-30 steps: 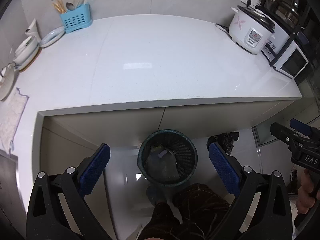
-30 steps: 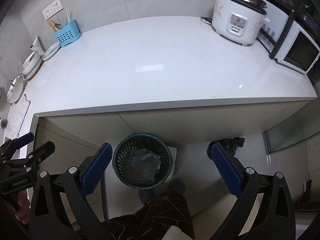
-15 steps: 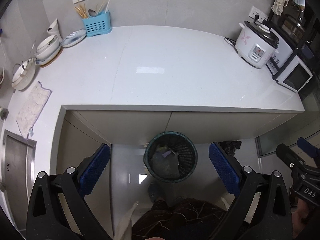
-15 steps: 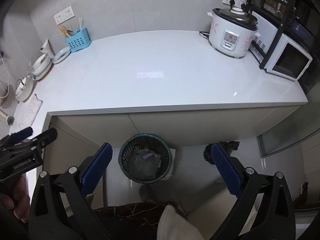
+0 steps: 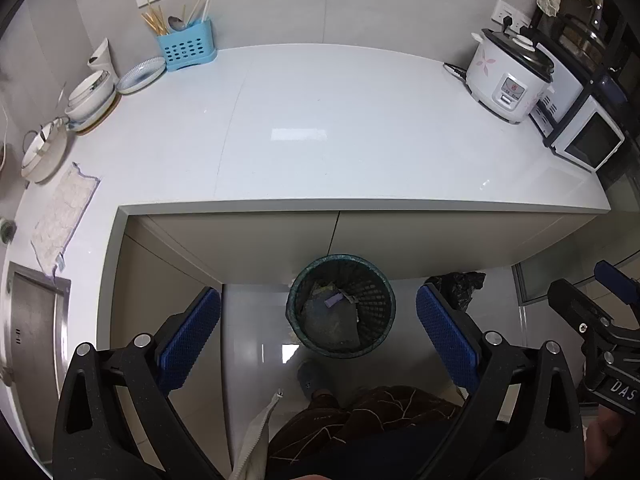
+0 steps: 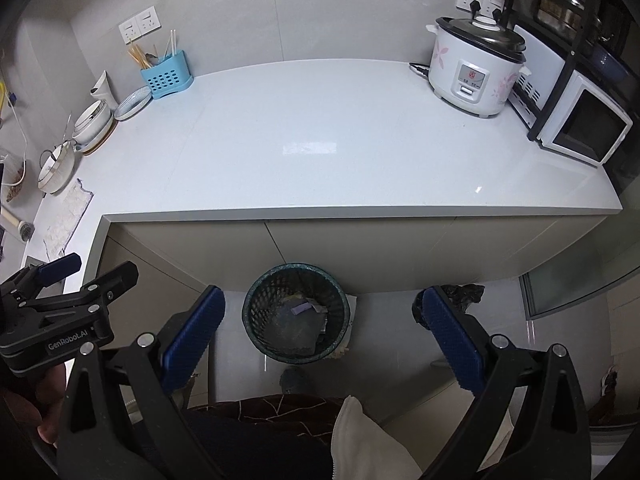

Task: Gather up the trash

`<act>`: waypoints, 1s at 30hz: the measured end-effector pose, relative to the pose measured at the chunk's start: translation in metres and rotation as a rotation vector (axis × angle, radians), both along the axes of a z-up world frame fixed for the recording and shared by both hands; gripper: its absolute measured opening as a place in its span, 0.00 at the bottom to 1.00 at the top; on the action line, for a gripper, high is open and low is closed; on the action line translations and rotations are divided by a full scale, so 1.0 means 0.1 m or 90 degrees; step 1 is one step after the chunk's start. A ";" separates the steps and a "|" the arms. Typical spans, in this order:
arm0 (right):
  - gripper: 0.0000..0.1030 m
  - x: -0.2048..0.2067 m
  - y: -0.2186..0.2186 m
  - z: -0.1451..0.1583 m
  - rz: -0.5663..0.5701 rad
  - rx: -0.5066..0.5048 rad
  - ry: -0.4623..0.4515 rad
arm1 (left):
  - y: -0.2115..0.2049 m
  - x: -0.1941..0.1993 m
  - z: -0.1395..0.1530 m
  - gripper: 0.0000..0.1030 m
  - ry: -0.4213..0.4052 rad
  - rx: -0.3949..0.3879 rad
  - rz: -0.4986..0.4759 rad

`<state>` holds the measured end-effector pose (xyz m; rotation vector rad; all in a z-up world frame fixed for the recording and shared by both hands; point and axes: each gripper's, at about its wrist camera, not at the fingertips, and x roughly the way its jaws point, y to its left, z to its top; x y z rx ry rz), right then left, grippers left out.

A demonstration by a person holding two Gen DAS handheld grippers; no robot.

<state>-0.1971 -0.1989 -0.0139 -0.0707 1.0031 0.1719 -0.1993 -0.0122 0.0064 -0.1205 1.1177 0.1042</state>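
Observation:
A dark mesh waste basket (image 5: 342, 306) (image 6: 297, 313) stands on the floor in front of the counter's cabinet, holding crumpled trash with a small purple scrap (image 5: 333, 300) on top. My left gripper (image 5: 318, 330) hangs open high above the basket with nothing between its blue pads. My right gripper (image 6: 318, 330) is open too, also empty, beside the left one. In the left wrist view the right gripper shows at the right edge (image 5: 592, 320); in the right wrist view the left gripper shows at the left edge (image 6: 68, 292). The white countertop (image 5: 320, 128) carries no loose trash.
A rice cooker (image 5: 506, 76) and microwave (image 5: 588, 140) stand at the counter's right end. A blue utensil holder (image 5: 186, 46), bowls (image 5: 90, 94), a pot (image 5: 44, 154) and a cloth (image 5: 64, 216) line the left. A black bag (image 5: 460, 282) lies on the floor. The person's legs (image 5: 360, 420) are below.
Both grippers have risen and drawn back from the counter, so more of the worktop, wall and sink side shows. Both stay open and empty; the basket has not moved.

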 end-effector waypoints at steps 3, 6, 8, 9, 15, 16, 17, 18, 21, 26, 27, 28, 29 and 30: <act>0.92 0.01 0.02 -0.01 -0.001 -0.004 0.002 | 0.00 0.00 0.01 0.94 -0.001 0.003 -0.003; 0.92 0.02 0.04 -0.01 -0.003 -0.006 0.001 | 0.00 -0.01 0.02 0.94 -0.003 0.001 -0.005; 0.92 0.02 0.05 -0.02 -0.002 -0.010 -0.001 | 0.00 -0.01 0.03 0.94 -0.003 0.002 -0.005; 0.92 0.02 0.05 -0.03 0.000 -0.009 0.000 | 0.01 -0.02 0.03 0.94 -0.003 0.002 -0.005; 0.92 0.04 0.09 -0.04 0.004 -0.010 0.002 | 0.01 -0.02 0.03 0.94 -0.005 0.002 -0.005; 0.92 0.04 0.10 -0.04 0.005 -0.010 0.003 | 0.00 -0.02 0.03 0.94 -0.005 0.002 -0.004; 0.92 0.05 0.09 -0.04 0.006 -0.010 0.003 | 0.00 -0.02 0.03 0.94 -0.005 0.003 -0.004; 0.92 0.05 0.10 -0.04 0.007 -0.010 0.003 | 0.01 -0.03 0.03 0.94 -0.005 0.002 -0.005; 0.92 0.04 0.11 -0.04 0.008 -0.010 0.003 | 0.01 -0.03 0.03 0.94 -0.005 0.003 -0.006; 0.92 0.03 0.13 -0.05 0.009 -0.011 0.002 | 0.01 -0.05 0.04 0.94 -0.007 0.000 -0.008; 0.92 0.03 0.13 -0.05 0.009 -0.011 0.002 | 0.01 -0.06 0.04 0.94 -0.008 -0.003 -0.010; 0.92 0.03 0.13 -0.05 0.009 -0.012 0.001 | 0.01 -0.06 0.04 0.94 -0.009 -0.004 -0.010; 0.92 0.03 0.13 -0.05 0.009 -0.012 0.001 | 0.01 -0.07 0.05 0.94 -0.009 -0.005 -0.010; 0.92 0.03 0.13 -0.05 0.009 -0.011 0.001 | 0.01 -0.07 0.05 0.94 -0.009 -0.006 -0.011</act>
